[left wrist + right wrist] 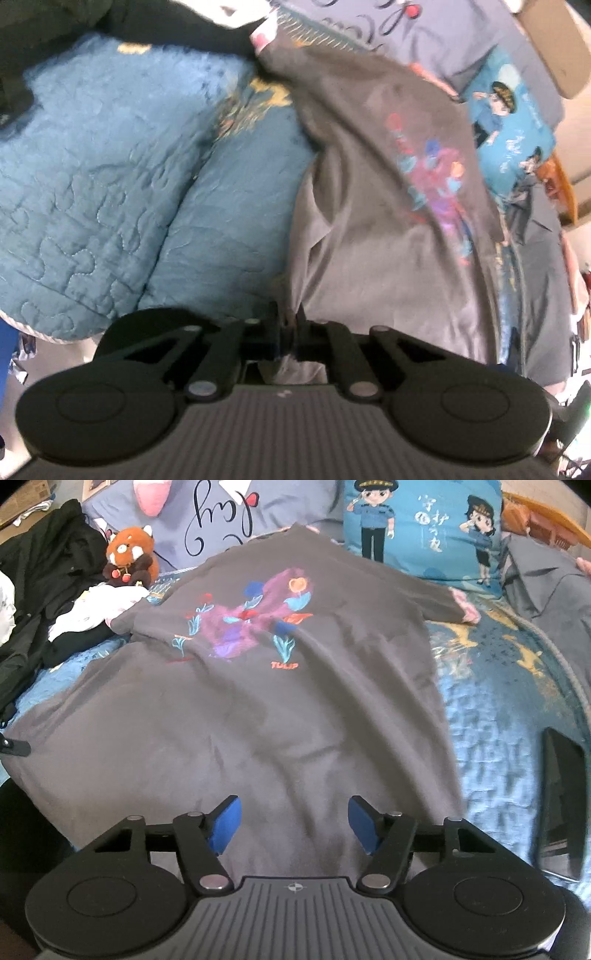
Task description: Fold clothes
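A grey T-shirt (280, 701) lies print-up across the bed (509, 686), stretching ahead of both grippers. The left gripper (290, 325) pinches a fold of its hem; the right gripper (293, 823) hovers spread over the cloth. A clean fold likely needs matching, taut corner grips before lifting.

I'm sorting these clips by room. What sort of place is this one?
Most likely a bedroom: a grey T-shirt is spread on a bed's blue quilted cover, with pillows and a plush toy at its head.
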